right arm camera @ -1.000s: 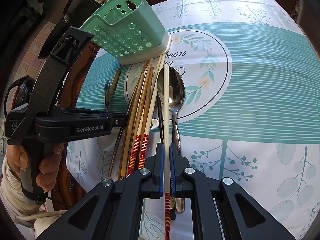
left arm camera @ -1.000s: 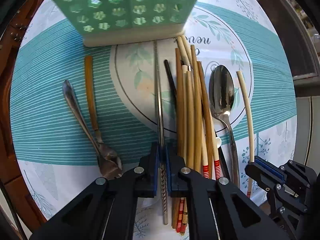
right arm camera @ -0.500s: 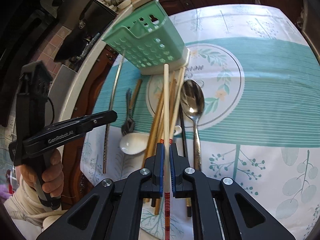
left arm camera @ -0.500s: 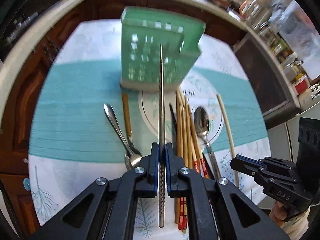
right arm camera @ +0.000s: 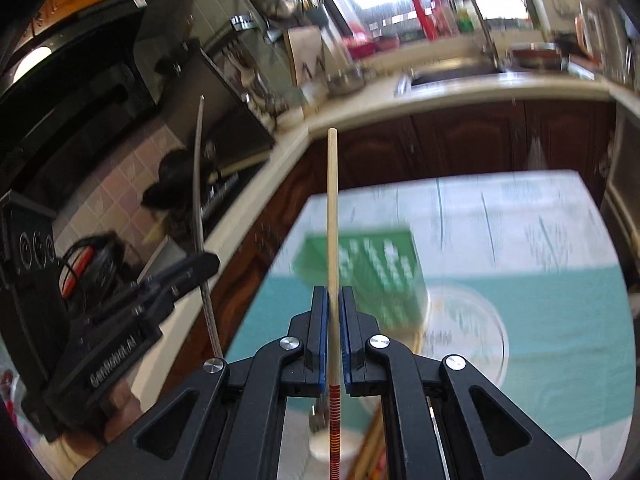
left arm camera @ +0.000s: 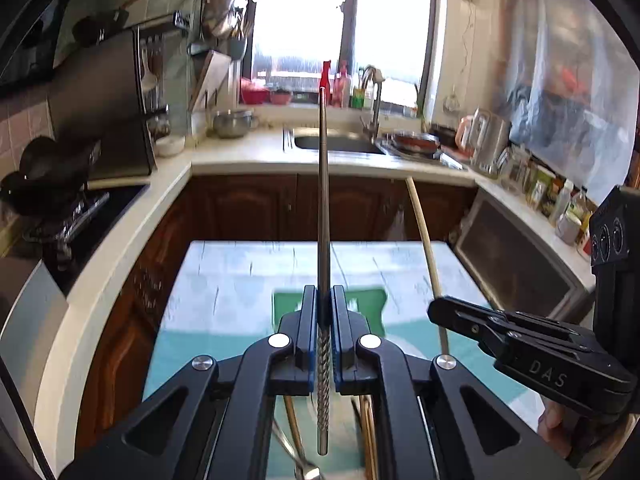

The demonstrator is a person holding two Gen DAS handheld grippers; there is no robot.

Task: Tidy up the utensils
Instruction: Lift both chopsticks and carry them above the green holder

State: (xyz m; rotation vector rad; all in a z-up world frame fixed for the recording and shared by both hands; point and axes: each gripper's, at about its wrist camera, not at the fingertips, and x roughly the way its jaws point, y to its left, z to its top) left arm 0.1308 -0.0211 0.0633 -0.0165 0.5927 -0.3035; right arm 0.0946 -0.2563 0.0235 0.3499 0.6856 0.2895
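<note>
At lower centre, the left tool (left arm camera: 323, 336) is gripping a stiff, slick metal chopstick (left arm camera: 324, 208) by its ridged end; the right tool (right arm camera: 332, 332) is clamping a light wooden chopstick (right arm camera: 332, 216) near its striped end. Beyond, the green holder (right arm camera: 376, 268) is standing on the surface (right arm camera: 560, 312).

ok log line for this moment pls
left gripper: shut on metal chopstick | right gripper: shut on pale chopstick | green holder: on table, no chopstick in yet

One metal chopstick (left arm camera: 323, 184), one wooden chopstick (right arm camera: 332, 216), one green holder (right arm camera: 372, 268), two grippers.
</note>
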